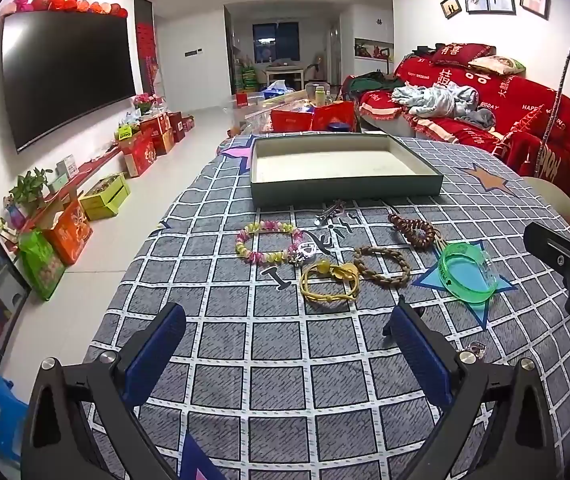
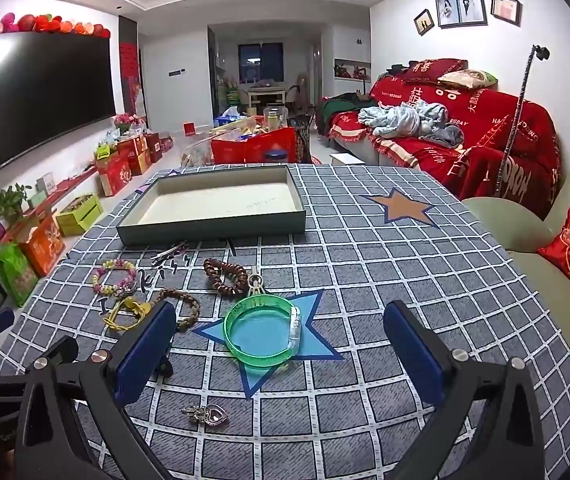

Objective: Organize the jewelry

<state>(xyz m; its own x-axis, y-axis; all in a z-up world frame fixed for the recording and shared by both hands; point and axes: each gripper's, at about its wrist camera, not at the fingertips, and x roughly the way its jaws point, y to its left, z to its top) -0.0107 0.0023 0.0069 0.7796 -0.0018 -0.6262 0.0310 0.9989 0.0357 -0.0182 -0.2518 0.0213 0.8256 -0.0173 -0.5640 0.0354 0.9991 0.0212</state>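
Above the checked tablecloth (image 2: 365, 280), my right gripper (image 2: 281, 344) and left gripper (image 1: 285, 344) hung released; the green bangle (image 2: 261, 332) looked slick enough to skid from my pads.

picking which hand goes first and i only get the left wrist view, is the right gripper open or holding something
Observer: The right gripper is open and empty. In its own view the green bangle lies on the cloth, ahead, between the fingers.
Operator: ok, there's a small clear thing by the finger on the right of my view, what is it
Observer: A heart-shaped pendant, lying flat on the cloth, nearer the right gripper than the bangle and apart from it.
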